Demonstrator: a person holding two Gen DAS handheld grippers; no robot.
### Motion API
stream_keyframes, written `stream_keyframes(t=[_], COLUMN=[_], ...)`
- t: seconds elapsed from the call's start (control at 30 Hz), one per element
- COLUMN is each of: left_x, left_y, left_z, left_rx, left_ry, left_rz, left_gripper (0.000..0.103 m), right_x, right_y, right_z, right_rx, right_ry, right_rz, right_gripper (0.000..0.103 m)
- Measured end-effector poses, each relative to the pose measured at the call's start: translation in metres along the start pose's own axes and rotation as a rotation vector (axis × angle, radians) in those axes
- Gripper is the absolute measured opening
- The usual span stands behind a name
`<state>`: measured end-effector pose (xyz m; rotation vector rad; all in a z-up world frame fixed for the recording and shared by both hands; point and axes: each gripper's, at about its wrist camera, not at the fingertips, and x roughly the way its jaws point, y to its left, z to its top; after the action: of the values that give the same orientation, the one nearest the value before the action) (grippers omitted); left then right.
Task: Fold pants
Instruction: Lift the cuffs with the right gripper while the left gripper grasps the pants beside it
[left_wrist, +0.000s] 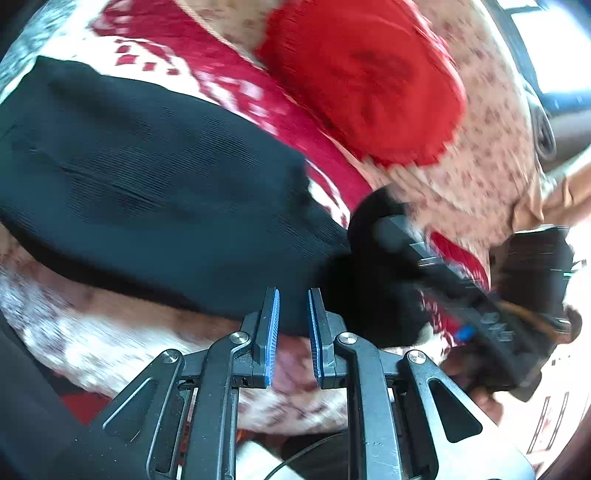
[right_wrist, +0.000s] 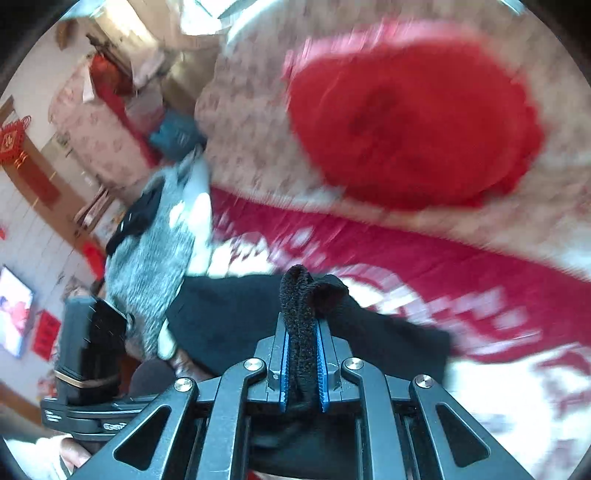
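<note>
Looks like mid-fold: the right gripper (right_wrist: 303, 354) is pinching a bunched edge of the dark ribbed knit pants (left_wrist: 147, 177) lying across the red-and-white patterned bedspread (right_wrist: 480, 288), the left gripper (left_wrist: 293, 332) is narrowed onto their near edge, so next both should carry it over evenly.

My two handheld grippers, seen up close

I see black linkage arms on my left gripper (left_wrist: 293, 332) and right gripper (right_wrist: 303, 354), each joint capped with a round silver screw (left_wrist: 239, 336); the fingers carry blue ribbed pads (right_wrist: 284, 363), and a thin black cable (left_wrist: 295, 458) loops beneath the left one.
</note>
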<state>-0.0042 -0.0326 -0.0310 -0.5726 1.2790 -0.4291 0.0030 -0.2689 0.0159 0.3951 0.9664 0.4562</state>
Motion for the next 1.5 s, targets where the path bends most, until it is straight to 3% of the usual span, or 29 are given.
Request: stream_keyframes(t=[0.07, 0.1, 0.2, 0.27, 0.33, 0.4, 0.47, 0.53, 0.6, 0.67, 0.83, 0.97, 1.07, 1.27, 1.5], left_x=[0.002, 0.003, 0.009, 0.012, 0.019, 0.031, 0.049, 0.060, 0.067, 0.063, 0.038, 0.055, 0.052, 0.032, 0.018], left_y=[0.010, 0.014, 0.017, 0.011, -0.004, -0.017, -0.025, -0.030, -0.042, -0.047, -0.048, -0.024, -0.017, -0.021, -0.028], left_z=[0.007, 0.009, 0.010, 0.010, 0.009, 0.006, 0.002, 0.001, 0.002, 0.007, 0.022, 0.023, 0.016, 0.013, 0.012], left_rx=[-0.012, -0.013, -0.007, 0.024, 0.065, 0.113, 0.147, 0.182, 0.249, 0.266, 0.294, 0.244, 0.242, 0.268, 0.289], left_ry=[-0.006, -0.007, 0.005, 0.003, 0.003, 0.031, 0.076, 0.068, 0.041, 0.040, -0.046, -0.013, -0.021, -0.053, -0.123], left_rz=[0.020, 0.029, 0.023, 0.031, 0.044, 0.048, 0.059, 0.092, 0.169, 0.149, 0.139, 0.203, 0.193, 0.227, 0.266], left_gripper=[0.017, 0.025, 0.040, 0.040, 0.046, 0.063, 0.063, 0.059, 0.022, 0.017, 0.016, 0.016, 0.016, 0.019, 0.019], right_x=[0.041, 0.050, 0.037, 0.012, -0.003, -0.008, -0.005, 0.002, 0.000, -0.005, -0.013, 0.016, 0.039, 0.019, 0.009], right_y=[-0.010, -0.016, -0.020, -0.021, -0.023, -0.025, -0.031, -0.045, -0.053, -0.050, -0.026, -0.019, -0.020, -0.012, 0.008], right_z=[-0.004, -0.006, -0.009, -0.011, -0.015, -0.025, -0.034, -0.044, -0.048, -0.047, -0.042, -0.040, -0.041, -0.040, -0.067], right_rx=[0.106, 0.150, 0.169, 0.130, 0.096, 0.031, 0.004, 0.051, 0.097, 0.088, -0.005, -0.024, -0.030, -0.047, -0.151], right_ry=[0.065, 0.086, 0.041, 0.000, -0.010, 0.015, 0.043, 0.055, 0.029, 0.016, -0.001, 0.029, 0.030, 0.050, 0.088], right_rz=[0.065, 0.087, 0.108, 0.043, -0.035, -0.133, -0.201, -0.200, -0.172, -0.176, -0.182, -0.177, -0.179, -0.208, -0.267], right_gripper=[0.018, 0.018, 0.020, 0.020, 0.020, 0.020, 0.020, 0.020, 0.020, 0.020, 0.020, 0.020, 0.020, 0.020, 0.020])
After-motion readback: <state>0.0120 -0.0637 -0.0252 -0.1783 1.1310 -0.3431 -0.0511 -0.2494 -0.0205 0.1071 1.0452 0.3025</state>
